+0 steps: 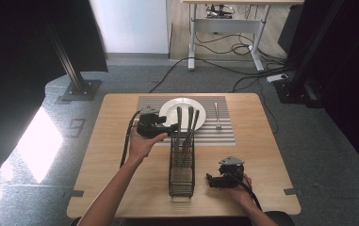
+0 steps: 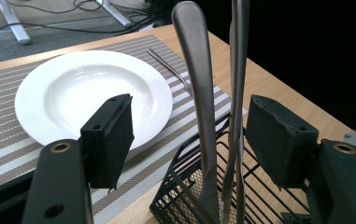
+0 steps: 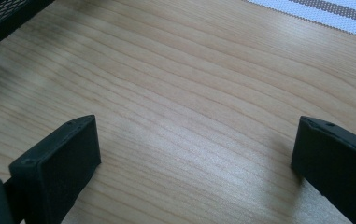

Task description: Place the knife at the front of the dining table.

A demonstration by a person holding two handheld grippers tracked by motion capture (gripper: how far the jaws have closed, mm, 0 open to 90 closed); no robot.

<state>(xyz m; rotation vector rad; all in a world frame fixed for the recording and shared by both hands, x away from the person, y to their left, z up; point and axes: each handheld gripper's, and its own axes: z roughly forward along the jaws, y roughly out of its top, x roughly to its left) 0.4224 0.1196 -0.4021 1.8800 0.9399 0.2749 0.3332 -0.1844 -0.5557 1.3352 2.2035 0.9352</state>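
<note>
The left gripper (image 2: 189, 135), jaws apart and gripping nothing, straddled the upright utensil handles (image 2: 199, 93) standing in the black wire caddy (image 1: 182, 169), their long axis vertical, while the right gripper (image 1: 223, 178) rested open on the table (image 3: 189, 93), farther off

**Three cameras, one table**

The high view looks forward and down over the whole wooden table (image 1: 120, 179). The left gripper view sits close, facing the plate (image 2: 91, 91) and wire caddy (image 2: 189, 196), both also seen from above. The right gripper view stares down at the tabletop from very near.
</note>
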